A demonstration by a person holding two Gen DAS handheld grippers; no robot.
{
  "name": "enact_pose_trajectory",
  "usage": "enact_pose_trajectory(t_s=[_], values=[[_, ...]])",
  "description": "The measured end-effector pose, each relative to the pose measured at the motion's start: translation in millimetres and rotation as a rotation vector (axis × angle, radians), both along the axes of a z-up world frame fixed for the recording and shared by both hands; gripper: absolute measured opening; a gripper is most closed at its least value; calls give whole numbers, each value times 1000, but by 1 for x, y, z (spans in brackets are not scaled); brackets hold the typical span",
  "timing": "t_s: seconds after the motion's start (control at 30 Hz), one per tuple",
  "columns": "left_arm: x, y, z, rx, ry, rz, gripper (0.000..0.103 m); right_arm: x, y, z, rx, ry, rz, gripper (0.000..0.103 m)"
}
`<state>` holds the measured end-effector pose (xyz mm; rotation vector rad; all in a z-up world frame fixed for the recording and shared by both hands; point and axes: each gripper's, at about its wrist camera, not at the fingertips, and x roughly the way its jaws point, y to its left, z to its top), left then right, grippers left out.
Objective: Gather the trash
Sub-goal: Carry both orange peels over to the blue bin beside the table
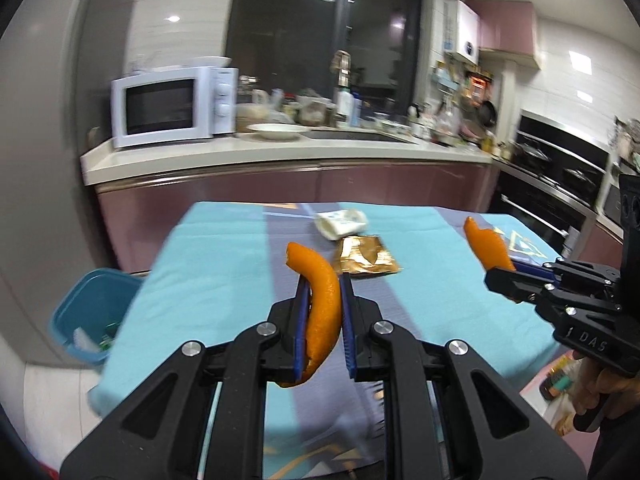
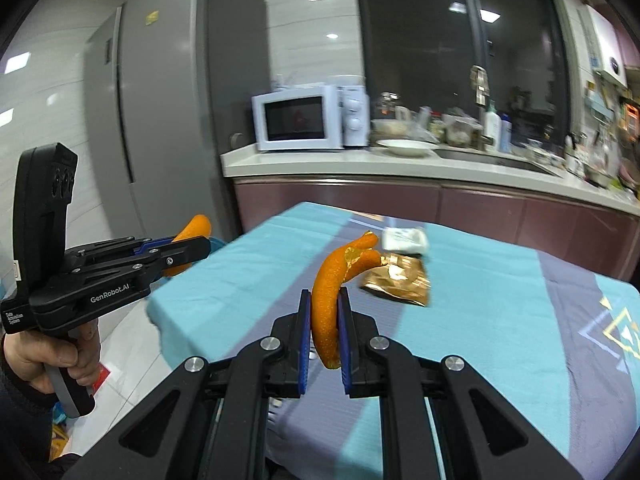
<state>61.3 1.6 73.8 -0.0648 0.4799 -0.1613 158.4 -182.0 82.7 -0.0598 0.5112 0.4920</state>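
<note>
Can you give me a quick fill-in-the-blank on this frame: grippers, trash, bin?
1. Each gripper, left gripper and right gripper, is shut on a piece of orange ____.
2. The gold wrapper lies on the ____ tablecloth.
3. The blue bin stands on the ____, beside the table.

Missing: peel; blue; floor

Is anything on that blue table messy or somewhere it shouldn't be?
Yes. A crumpled gold wrapper and a squashed white packet lie loose on the tablecloth, touching or nearly so. Each tool holds an orange peel strip: the left tool one, the right tool another. No spill shows.
</note>
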Motion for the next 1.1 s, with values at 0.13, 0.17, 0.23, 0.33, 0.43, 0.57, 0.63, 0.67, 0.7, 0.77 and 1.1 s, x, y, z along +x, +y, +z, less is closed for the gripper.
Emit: enact_pose_trajectory(t_s=[0.13,0.17,0.23,0.33,0.43,0.57,0.63,0.67,0.7,0.77,1.1], values=[[-33,42,1,-5,-11,90,15,-5,25,4,-3,-11,60,11],[-37,51,1,-5,-13,106,15,-6,31,5,-2,-12,75,11],[-52,76,1,-7,-17,154,15,-7,42,6,-6,-14,96,11],[-66,106,4,-10,-27,207,15,-6,63,7,-15,-14,128,11],[-75,131,5,-14,-31,247,15,-5,77,8,-20,-13,155,11],[-89,162,7,-24,-40,294,15,0,99,9,-28,-11,198,11],[-91,172,7,-30,-41,314,15,7,111,9,-30,-5,222,11],[-91,174,7,-35,-40,321,15,12,119,9,-32,1,238,11],[-91,180,7,-38,-38,331,15,18,126,8,-31,8,256,11],[-91,192,5,-46,-32,352,15,26,140,7,-32,17,286,11],[-66,241,-11,-67,15,447,15,67,217,1,-30,68,438,11]])
